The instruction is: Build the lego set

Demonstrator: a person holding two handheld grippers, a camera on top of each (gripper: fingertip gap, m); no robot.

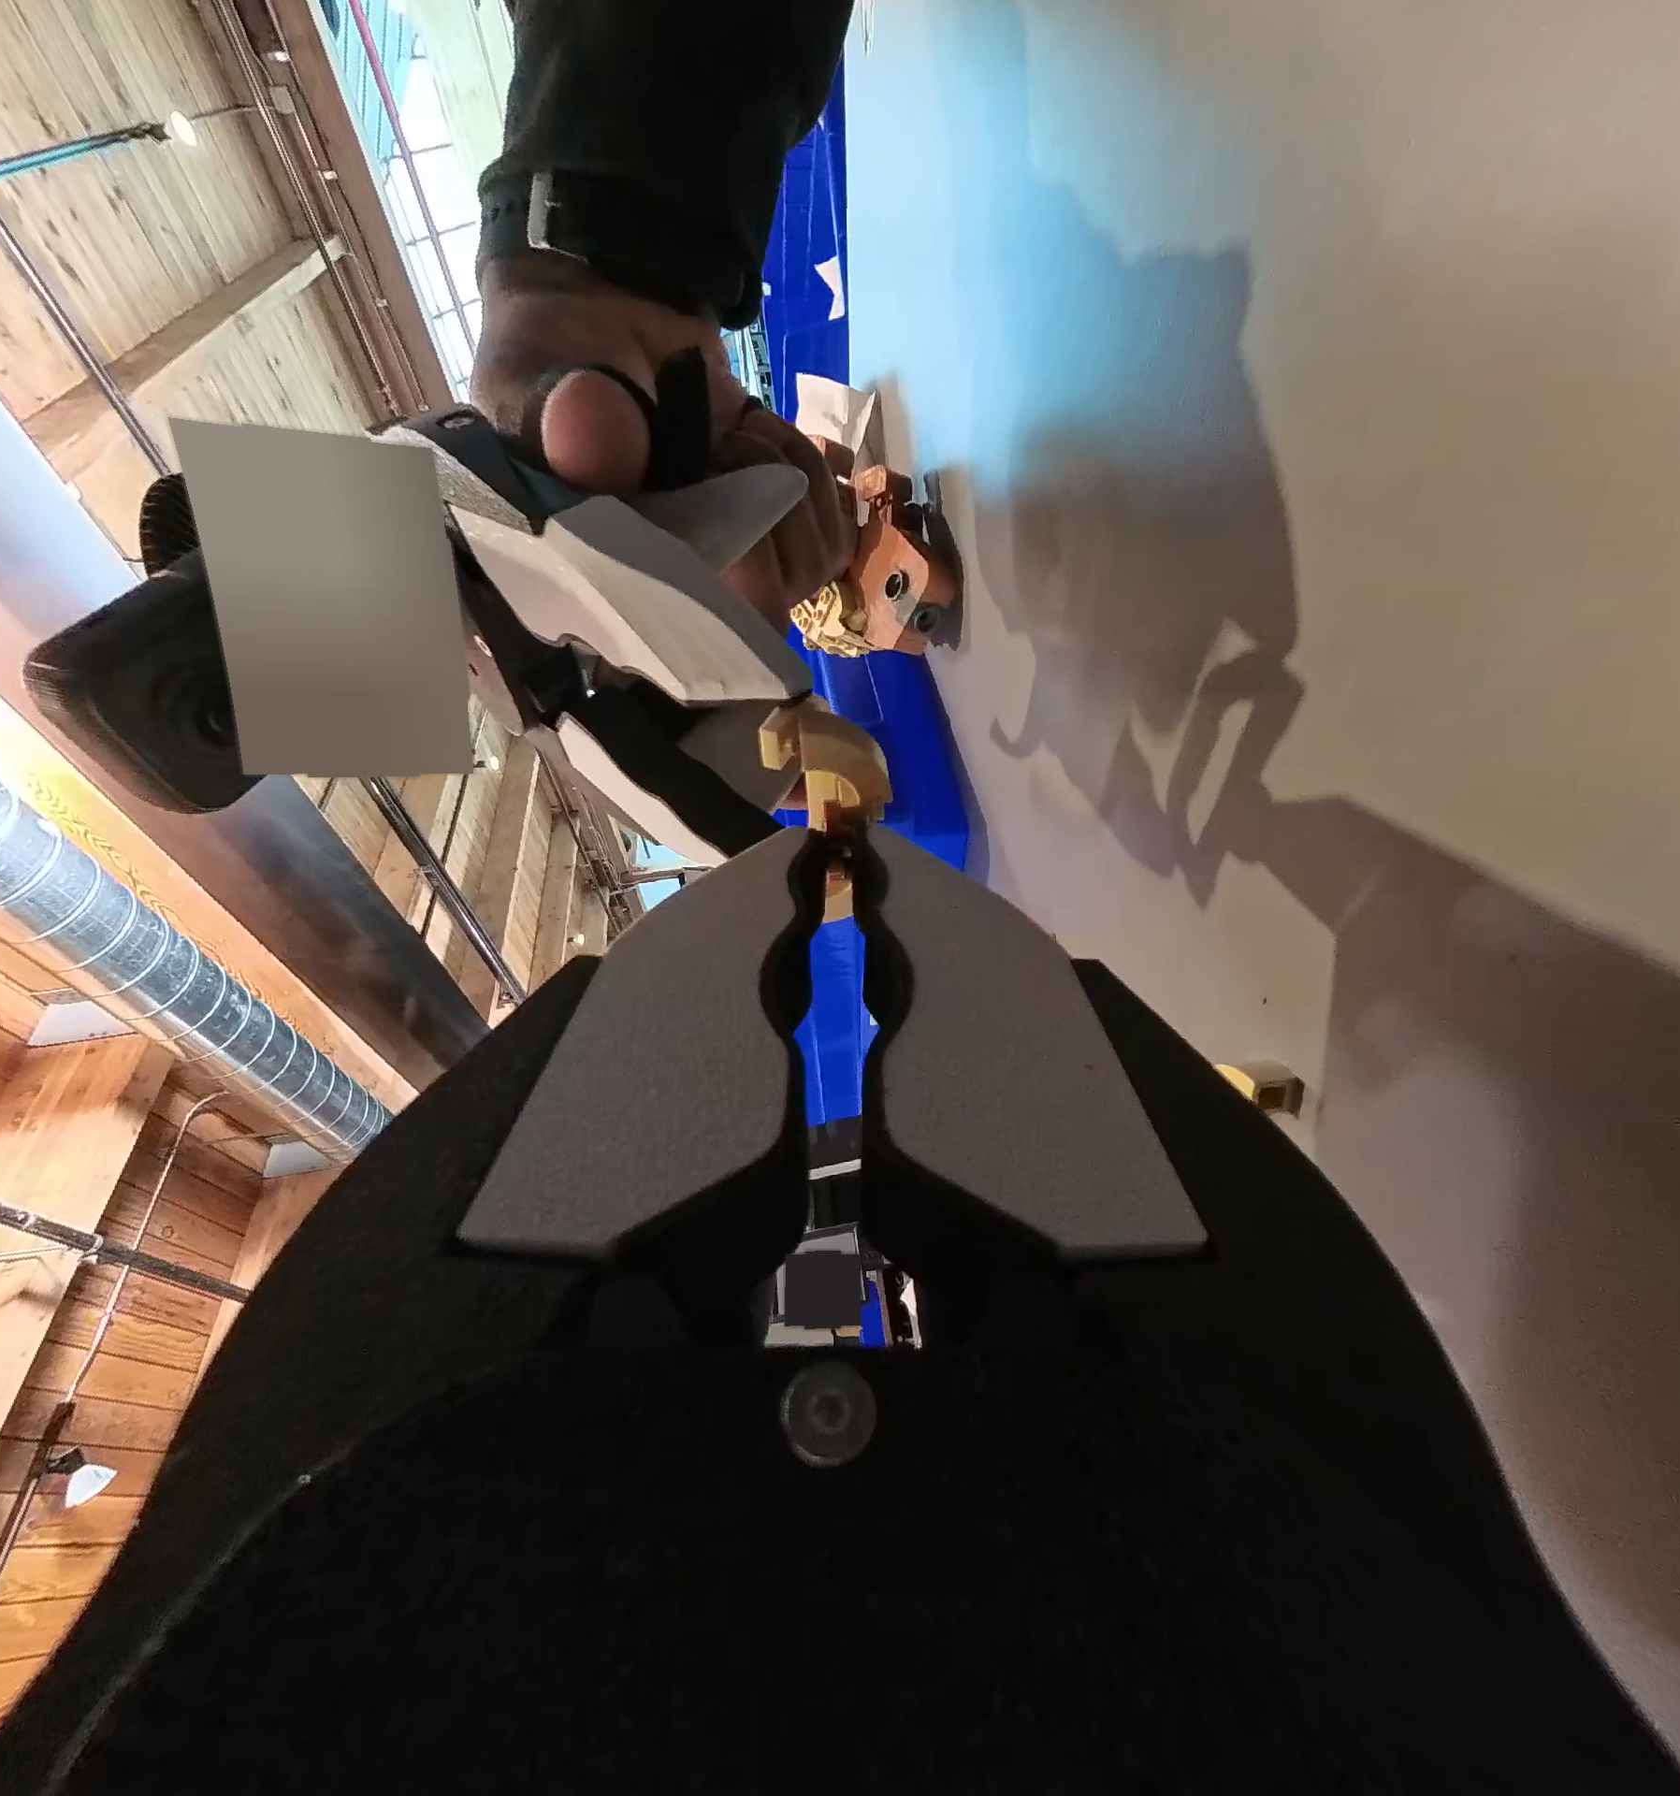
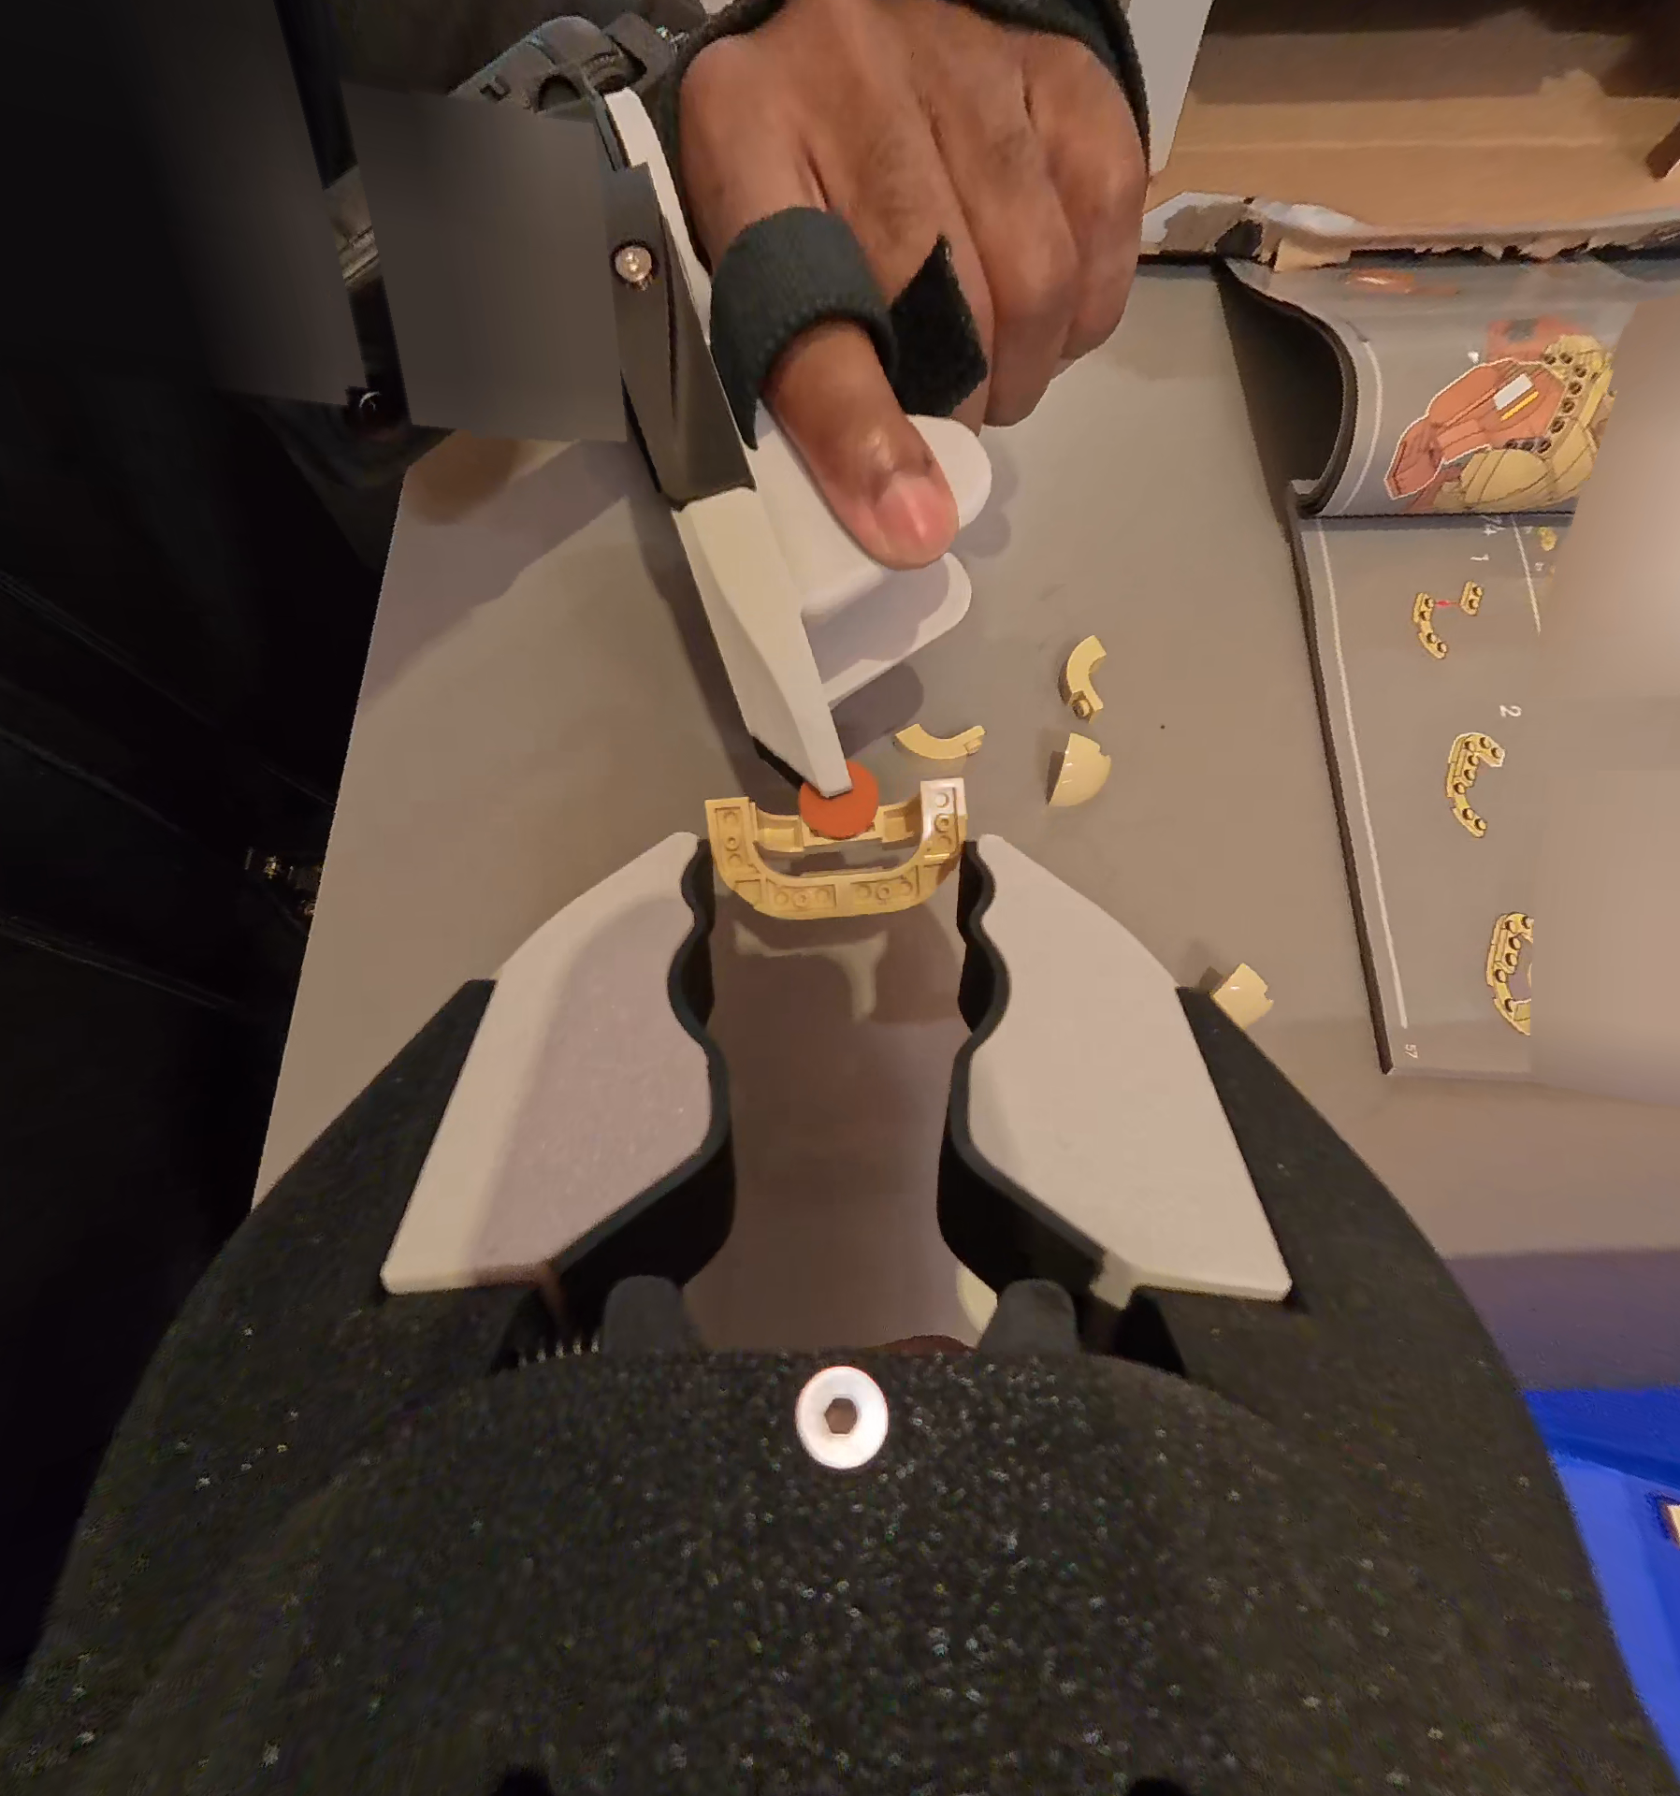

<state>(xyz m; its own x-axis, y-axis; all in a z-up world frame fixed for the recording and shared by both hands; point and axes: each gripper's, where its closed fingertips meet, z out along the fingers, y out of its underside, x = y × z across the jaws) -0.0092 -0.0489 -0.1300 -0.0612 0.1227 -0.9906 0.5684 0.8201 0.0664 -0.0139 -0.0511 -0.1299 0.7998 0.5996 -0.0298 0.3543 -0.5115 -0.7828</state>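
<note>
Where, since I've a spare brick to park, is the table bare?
In the right wrist view, the grey table is bare left of the tan assembly, out to its left edge. Right of it is crowded: loose tan pieces, then the booklet; only a narrow strip runs between them.

Tan curved brick assembly (image 2: pixel 834 860) clamped in right gripper (image 2: pixel 831 865), orange disc (image 2: pixel 841 811) under left gripper (image 2: pixel 831 777).

1. A plain grey worktop (image 2: pixel 525 680) lies under my jaws.
2. Four loose tan curved bricks (image 2: pixel 1081 671) (image 2: pixel 939 741) (image 2: pixel 1077 770) (image 2: pixel 1241 993) lie scattered on it.
3. An open instruction booklet (image 2: pixel 1458 777) lies flat on its right side.
4. A torn cardboard box (image 2: pixel 1400 146) rests at its far edge.
</note>
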